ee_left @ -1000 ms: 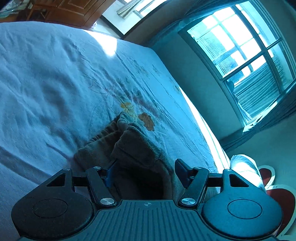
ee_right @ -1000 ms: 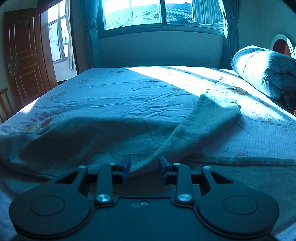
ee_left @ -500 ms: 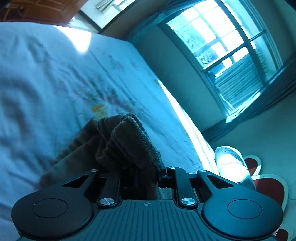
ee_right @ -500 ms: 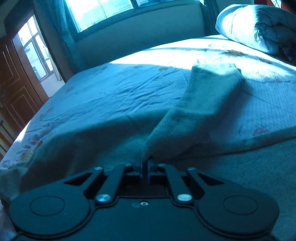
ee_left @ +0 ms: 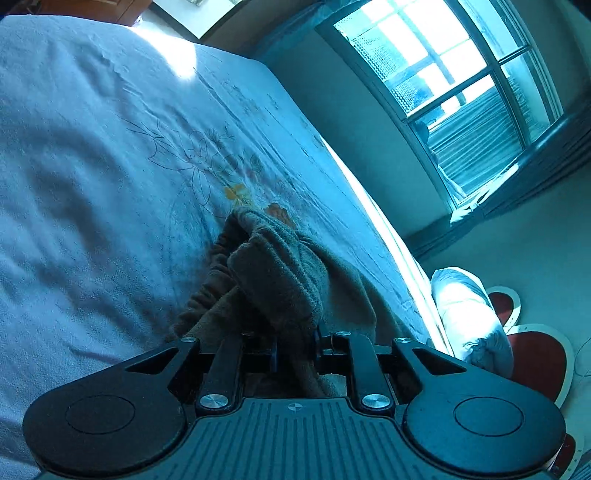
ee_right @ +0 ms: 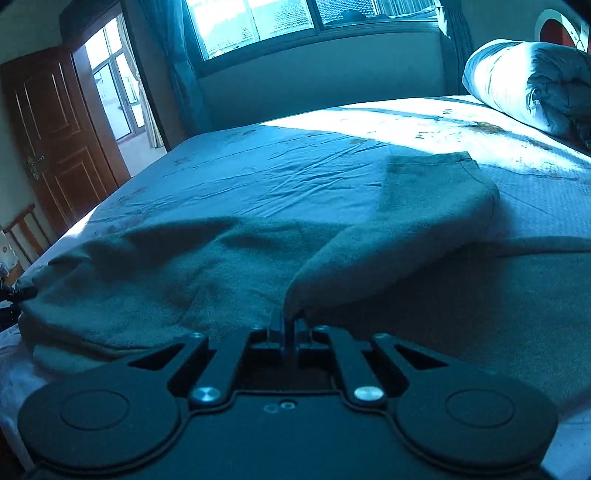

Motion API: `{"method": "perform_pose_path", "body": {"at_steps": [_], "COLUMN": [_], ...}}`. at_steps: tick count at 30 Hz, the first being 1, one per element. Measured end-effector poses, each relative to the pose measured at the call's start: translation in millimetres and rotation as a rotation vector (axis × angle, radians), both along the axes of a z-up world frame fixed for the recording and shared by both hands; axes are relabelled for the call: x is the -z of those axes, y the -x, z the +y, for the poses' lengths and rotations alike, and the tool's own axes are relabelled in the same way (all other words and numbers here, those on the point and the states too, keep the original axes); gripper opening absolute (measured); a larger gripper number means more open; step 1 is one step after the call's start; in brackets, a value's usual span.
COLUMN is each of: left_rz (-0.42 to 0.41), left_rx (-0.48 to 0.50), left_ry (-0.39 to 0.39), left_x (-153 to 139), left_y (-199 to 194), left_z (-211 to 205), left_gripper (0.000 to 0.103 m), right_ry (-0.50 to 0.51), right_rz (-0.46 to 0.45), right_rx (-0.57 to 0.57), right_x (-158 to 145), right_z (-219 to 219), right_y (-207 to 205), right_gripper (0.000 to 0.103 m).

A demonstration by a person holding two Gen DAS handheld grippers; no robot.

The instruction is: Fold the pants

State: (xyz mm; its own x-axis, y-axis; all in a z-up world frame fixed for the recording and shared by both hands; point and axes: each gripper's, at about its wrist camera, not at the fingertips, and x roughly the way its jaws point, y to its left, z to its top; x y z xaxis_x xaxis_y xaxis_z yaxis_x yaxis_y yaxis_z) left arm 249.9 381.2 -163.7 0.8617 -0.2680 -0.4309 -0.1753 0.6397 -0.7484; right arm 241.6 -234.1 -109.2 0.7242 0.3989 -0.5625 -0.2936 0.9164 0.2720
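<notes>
Grey-brown fleece pants (ee_right: 155,273) lie spread across the bed, one leg (ee_right: 417,221) folded back toward the pillow side. In the left wrist view a bunched, gathered end of the pants (ee_left: 277,280) rises between the fingers, and my left gripper (ee_left: 295,349) is shut on that thick wad. In the right wrist view my right gripper (ee_right: 286,325) is shut on a pinched edge of the folded leg, lifting it a little off the fabric below. At that view's far left edge the left gripper's dark tip (ee_right: 16,295) shows beside the pants' end.
The bed sheet (ee_left: 92,166) has a flower print and shallow wrinkles. A rolled quilt (ee_right: 524,92) lies at the bed's head on the right. A window (ee_right: 295,22) faces the far side. A wooden door (ee_right: 51,136) and a chair (ee_right: 22,236) stand left.
Both grippers have shut: the left on the bunched pants end, the right on the folded leg's edge. Both views have shifted, and the right one now sees more of the pants to its left.
</notes>
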Motion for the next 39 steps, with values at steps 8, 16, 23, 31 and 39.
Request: {"method": "perform_pose_path", "body": {"at_steps": [8,16,23,31,39], "left_rz": [0.004,0.073,0.142,0.104,-0.111], "left_rx": [0.079,0.078,0.06,0.028,-0.076], "left_ry": [-0.043,-0.064,-0.073,-0.077,-0.348], "left_x": [-7,17,26,8,-82], "left_y": [20,27,22,45,50], "left_z": [-1,-2,-2,2,-38], "left_gripper": [0.018,0.018,0.018,0.028,0.068], "right_ry": [-0.017,0.027,0.066,0.093,0.049], "right_rz": [-0.079,0.016,0.081,-0.011,-0.126], "right_rx": [0.017,0.027,0.013,0.025,0.046], "right_x": [-29,6,19,1,-29], "right_z": [-22,-16,-11,-24,-24], "right_y": [19,22,15,29,25], "right_gripper": [0.0,0.0,0.0,0.013,0.013]}}
